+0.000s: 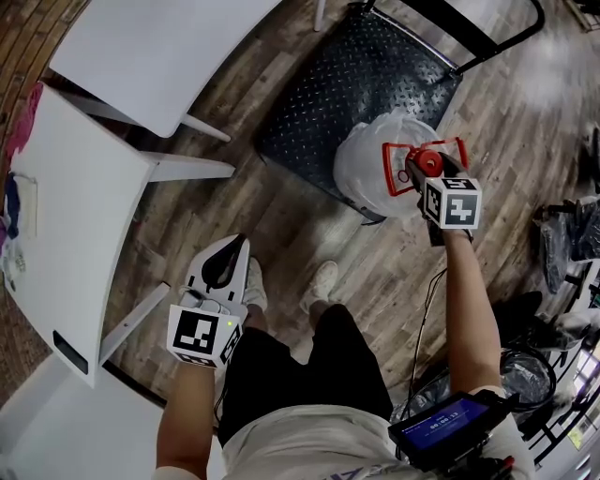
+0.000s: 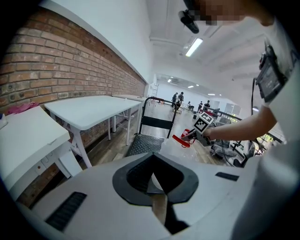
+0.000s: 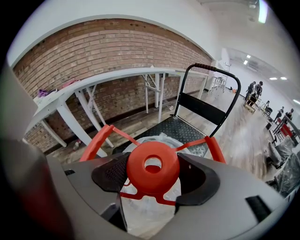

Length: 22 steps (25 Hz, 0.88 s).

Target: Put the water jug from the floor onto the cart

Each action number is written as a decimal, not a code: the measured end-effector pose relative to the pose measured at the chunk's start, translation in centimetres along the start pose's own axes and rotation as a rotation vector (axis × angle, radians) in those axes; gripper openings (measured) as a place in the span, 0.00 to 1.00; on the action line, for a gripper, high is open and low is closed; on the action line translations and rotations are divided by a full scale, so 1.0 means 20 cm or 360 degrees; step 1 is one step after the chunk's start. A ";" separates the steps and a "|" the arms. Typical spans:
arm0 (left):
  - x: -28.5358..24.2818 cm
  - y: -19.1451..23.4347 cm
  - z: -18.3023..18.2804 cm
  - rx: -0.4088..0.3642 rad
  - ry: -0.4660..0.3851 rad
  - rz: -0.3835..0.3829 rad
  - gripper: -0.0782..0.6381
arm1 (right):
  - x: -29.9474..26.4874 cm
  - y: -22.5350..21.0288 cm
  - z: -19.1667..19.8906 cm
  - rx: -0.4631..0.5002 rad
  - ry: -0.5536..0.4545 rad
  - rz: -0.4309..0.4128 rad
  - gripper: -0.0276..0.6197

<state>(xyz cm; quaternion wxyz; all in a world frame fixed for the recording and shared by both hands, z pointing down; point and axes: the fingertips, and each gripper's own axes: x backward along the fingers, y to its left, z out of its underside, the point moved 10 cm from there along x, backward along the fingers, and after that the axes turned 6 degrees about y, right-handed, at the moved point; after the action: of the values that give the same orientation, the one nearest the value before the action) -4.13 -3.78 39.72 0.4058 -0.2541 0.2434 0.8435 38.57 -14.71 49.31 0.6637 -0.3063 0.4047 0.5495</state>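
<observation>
The water jug, wrapped in clear plastic, stands upright over the near edge of the black diamond-plate cart. I cannot tell whether it rests on the deck or hangs just above it. My right gripper is shut on the jug's red carry handle. In the right gripper view the red handle sits between the jaws, with the jug below and the cart beyond. My left gripper hangs by the person's left leg, shut and holding nothing; its jaws point towards the cart.
White tables stand along the brick wall on the left, another near the cart's far left. The cart's push bar rises at its far end. Bags and clutter lie at the right. The person's shoe is just short of the cart.
</observation>
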 end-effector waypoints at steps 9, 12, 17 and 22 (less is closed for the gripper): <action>0.00 -0.05 0.01 0.0008 0.0003 0.0008 0.11 | 0.00 0.01 0.03 0.0026 -0.0066 0.0057 0.53; 0.01 -0.07 0.01 0.0002 0.0002 0.0012 0.11 | 0.03 0.03 0.01 0.0091 -0.0076 0.0094 0.53; 0.04 -0.09 0.01 -0.0016 -0.0008 0.0029 0.11 | 0.16 0.06 -0.03 0.0136 -0.0169 0.0101 0.53; 0.06 -0.11 -0.01 -0.0036 -0.0032 0.0057 0.11 | 0.38 0.12 -0.12 0.0220 -0.0315 0.0161 0.53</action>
<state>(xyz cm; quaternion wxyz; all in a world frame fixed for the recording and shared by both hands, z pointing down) -2.94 -2.05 38.35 0.3903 -0.2458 0.2343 0.8558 36.33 -12.51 41.57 0.6913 -0.1833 0.3892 0.5805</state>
